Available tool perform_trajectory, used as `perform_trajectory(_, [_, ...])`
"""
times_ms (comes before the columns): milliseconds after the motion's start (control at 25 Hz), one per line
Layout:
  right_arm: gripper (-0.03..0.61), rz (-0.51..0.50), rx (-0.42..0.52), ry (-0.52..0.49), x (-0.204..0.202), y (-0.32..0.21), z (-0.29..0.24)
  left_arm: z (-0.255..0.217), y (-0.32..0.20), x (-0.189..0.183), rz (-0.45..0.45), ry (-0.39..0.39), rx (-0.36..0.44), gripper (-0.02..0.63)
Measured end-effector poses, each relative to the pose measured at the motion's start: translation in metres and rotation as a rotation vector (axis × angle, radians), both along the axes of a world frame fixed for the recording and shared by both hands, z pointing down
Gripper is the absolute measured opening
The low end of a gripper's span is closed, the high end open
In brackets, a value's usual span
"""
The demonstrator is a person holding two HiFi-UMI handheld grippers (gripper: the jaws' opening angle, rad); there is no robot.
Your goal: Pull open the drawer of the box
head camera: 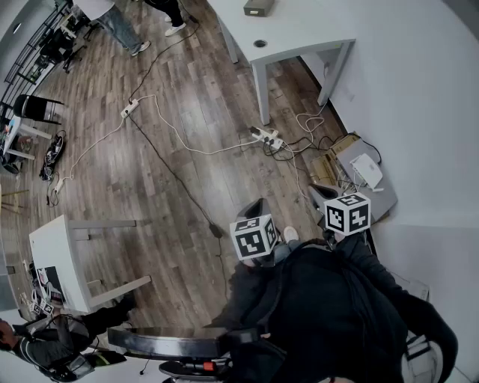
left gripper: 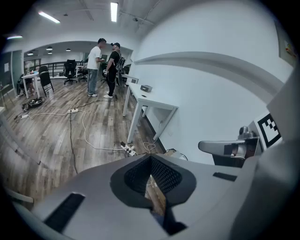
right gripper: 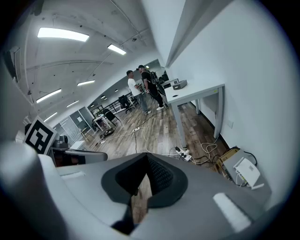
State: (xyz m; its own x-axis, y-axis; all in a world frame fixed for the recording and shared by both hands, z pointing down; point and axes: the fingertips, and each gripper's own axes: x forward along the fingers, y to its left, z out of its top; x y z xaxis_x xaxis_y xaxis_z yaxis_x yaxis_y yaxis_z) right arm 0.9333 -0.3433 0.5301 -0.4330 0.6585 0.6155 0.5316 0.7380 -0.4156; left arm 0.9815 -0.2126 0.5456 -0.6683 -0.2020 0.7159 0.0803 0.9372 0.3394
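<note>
Office floor, seen from my head camera: I hold my left gripper and right gripper side by side above the wood floor, close to a white wall. Each gripper's jaws are pressed together at the tips and pinch nothing; only floorboards show through the narrow slit below the tips. From the left gripper view, the right gripper appears at the right edge, just beside it.

A small grey box sits on top of a white table that stands against the wall, well apart from both grippers. Neither gripper touches it, and I cannot tell from here whether it has a drawer or how the drawer stands.

On the floor between me and the table lies a power strip, with a white cable looping away across the boards. A flat white device rests near the wall beside a cardboard carton.

Beyond the table's far end, 2 people stand facing each other. A seated person is at the lower left of the head view, near a second, smaller white table.
</note>
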Motion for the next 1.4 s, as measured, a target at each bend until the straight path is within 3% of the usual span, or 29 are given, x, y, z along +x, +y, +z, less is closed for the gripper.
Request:
perform_trajectory(520, [-0.008,-0.013,0.000,0.000,0.004,0.021,0.004,0.003,0.022,0.009,-0.032,-0.003,0.009,-0.003])
perform_trajectory(1000, [-0.008,0.004,0.008,-0.027,-0.016,0.050,0.002,0.020,0.064,0.022,-0.092,0.021,0.030,-0.003])
perform_trajectory(1240, [-0.008,-0.007,0.010,-0.002,-0.046,0.065,0.019,0.037,0.074,-0.002,-0.103,0.053,0.039,-0.003])
perform_trajectory(1400, [-0.008,-0.014,0.003,0.002,-0.097,0.083,0.022,0.036,0.100,-0.049,-0.129,0.049,0.025,-0.003])
